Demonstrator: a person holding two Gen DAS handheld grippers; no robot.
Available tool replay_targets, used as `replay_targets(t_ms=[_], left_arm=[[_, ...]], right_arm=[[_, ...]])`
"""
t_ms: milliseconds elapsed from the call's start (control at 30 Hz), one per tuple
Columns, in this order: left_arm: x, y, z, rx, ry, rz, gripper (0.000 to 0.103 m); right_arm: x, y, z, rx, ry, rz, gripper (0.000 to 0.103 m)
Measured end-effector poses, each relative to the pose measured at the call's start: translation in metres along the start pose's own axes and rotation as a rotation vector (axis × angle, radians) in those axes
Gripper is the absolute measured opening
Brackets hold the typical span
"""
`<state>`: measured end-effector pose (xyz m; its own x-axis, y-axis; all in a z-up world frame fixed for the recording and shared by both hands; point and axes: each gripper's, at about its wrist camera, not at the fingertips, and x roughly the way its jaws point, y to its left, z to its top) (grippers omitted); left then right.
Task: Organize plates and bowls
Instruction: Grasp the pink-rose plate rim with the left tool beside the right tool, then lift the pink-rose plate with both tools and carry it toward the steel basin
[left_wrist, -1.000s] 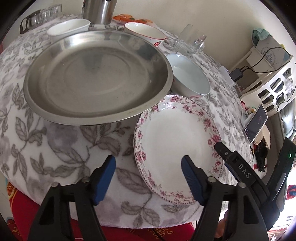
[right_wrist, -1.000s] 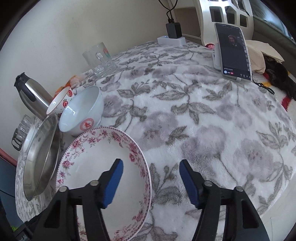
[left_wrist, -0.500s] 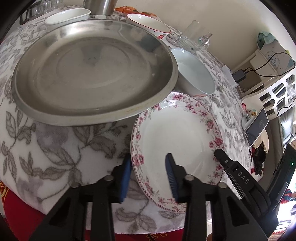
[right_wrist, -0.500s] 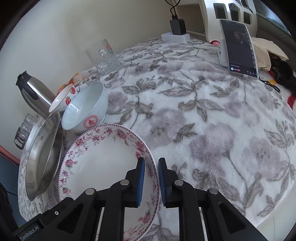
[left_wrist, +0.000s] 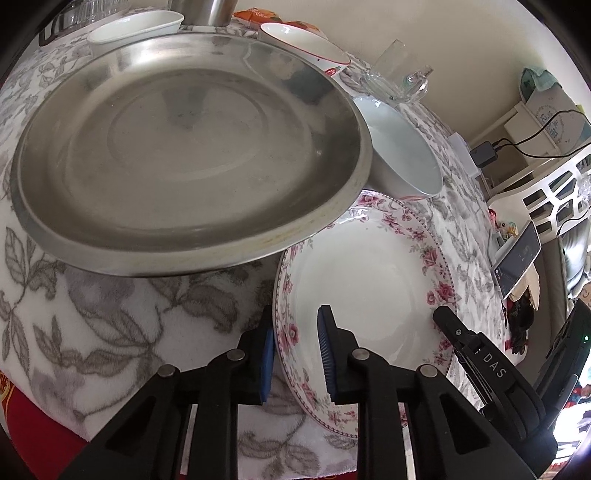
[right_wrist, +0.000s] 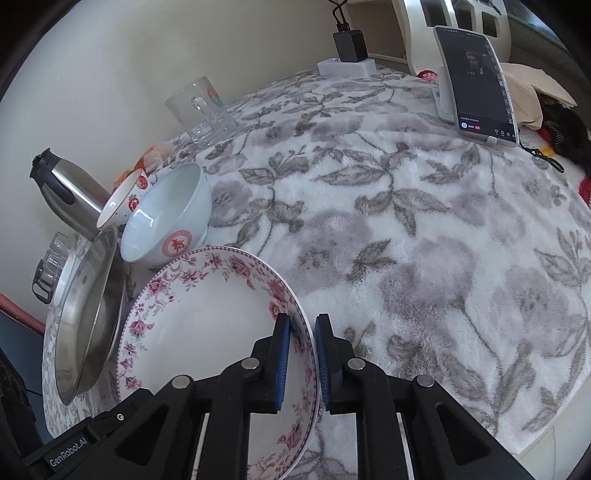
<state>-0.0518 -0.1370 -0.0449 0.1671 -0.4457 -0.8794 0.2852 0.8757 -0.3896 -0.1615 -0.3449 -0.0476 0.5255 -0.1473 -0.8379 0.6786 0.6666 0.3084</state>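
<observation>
A white plate with a pink flower rim (left_wrist: 369, 280) lies on the leaf-patterned cloth and also shows in the right wrist view (right_wrist: 207, 332). My left gripper (left_wrist: 295, 350) is shut on its near-left rim. My right gripper (right_wrist: 301, 354) is shut on its opposite rim. A large steel dish (left_wrist: 184, 147) overlaps the plate's far-left edge; it also shows in the right wrist view (right_wrist: 85, 317). A white bowl with a red mark (right_wrist: 166, 218) stands just behind the plate. A red-patterned bowl (right_wrist: 123, 201) and another white bowl (left_wrist: 136, 27) are farther back.
A steel flask (right_wrist: 66, 188), a glass mug (right_wrist: 201, 110) and more glasses (right_wrist: 48, 266) stand near the wall. A phone on a stand (right_wrist: 476, 81) and a charger (right_wrist: 349, 42) are at the far side. The table's front edge (left_wrist: 55, 424) is just below the left gripper.
Both grippers went from wide open to shut on opposite rims of the floral plate. The left gripper also moved closer to the plate and the steel dish.
</observation>
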Motion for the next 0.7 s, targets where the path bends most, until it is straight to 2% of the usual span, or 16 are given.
replay_targets(t_ms=[333,700], left_arm=[[0.011,-0.007,0.004,0.033,0.008,0.024,0.022],[0.013,-0.009,0.007,0.067,0.024,0.023,0.023]], right_arm=[[0.008,-0.005,0.001,0.04,0.024,0.058,0.02],[0.008,-0.002,0.002,0.015,0.034,0.05,0.02]])
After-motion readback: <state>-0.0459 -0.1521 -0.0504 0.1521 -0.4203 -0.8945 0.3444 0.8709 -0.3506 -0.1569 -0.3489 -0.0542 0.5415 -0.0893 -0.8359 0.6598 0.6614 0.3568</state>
